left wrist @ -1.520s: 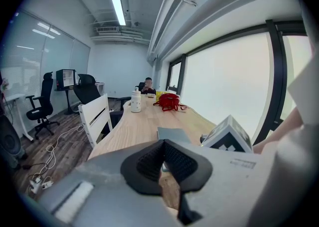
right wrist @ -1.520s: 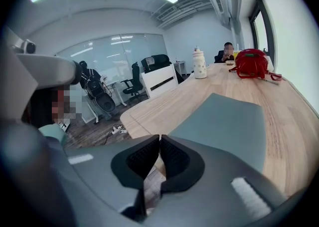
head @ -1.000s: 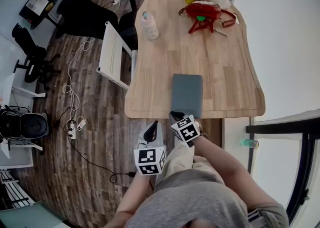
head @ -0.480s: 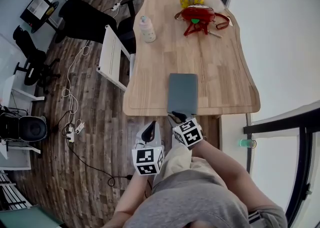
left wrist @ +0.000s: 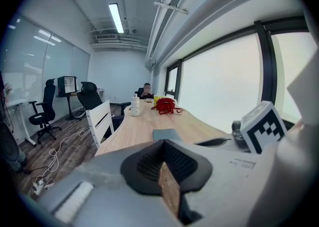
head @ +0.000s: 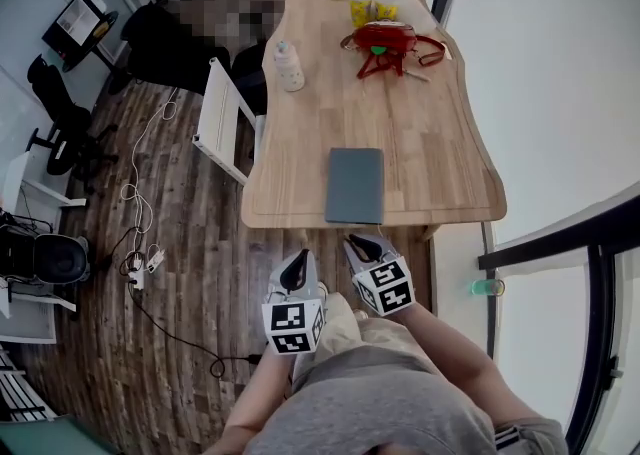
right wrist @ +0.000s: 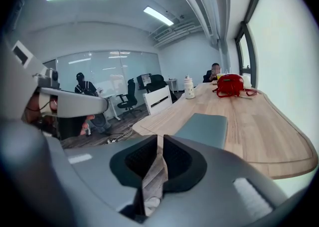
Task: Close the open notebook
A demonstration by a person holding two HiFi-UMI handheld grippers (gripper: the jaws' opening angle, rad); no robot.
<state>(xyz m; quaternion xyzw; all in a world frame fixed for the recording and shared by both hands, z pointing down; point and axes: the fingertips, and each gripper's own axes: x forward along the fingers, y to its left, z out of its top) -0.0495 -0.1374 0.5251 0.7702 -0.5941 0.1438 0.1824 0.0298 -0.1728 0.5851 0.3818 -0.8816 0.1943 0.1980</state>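
From above, the grey notebook lies shut near the front edge of the table. The left gripper and right gripper hang just short of it. A red bag and a bottle sit far behind it.

Left gripper view: jaws together, empty.

Right gripper view: jaws have just been closing, with a thin gap left and nothing inside.

The job looks done, so don't bump the notebook.

Before you stands a long wooden table with a wavy edge. Near its end closest to you lies a closed grey notebook, flat on the wood and well apart from everything else. Further up, by the left edge, you have a white bottle standing upright. Toward the far end sits a red bag, with yellow cups just beyond it.
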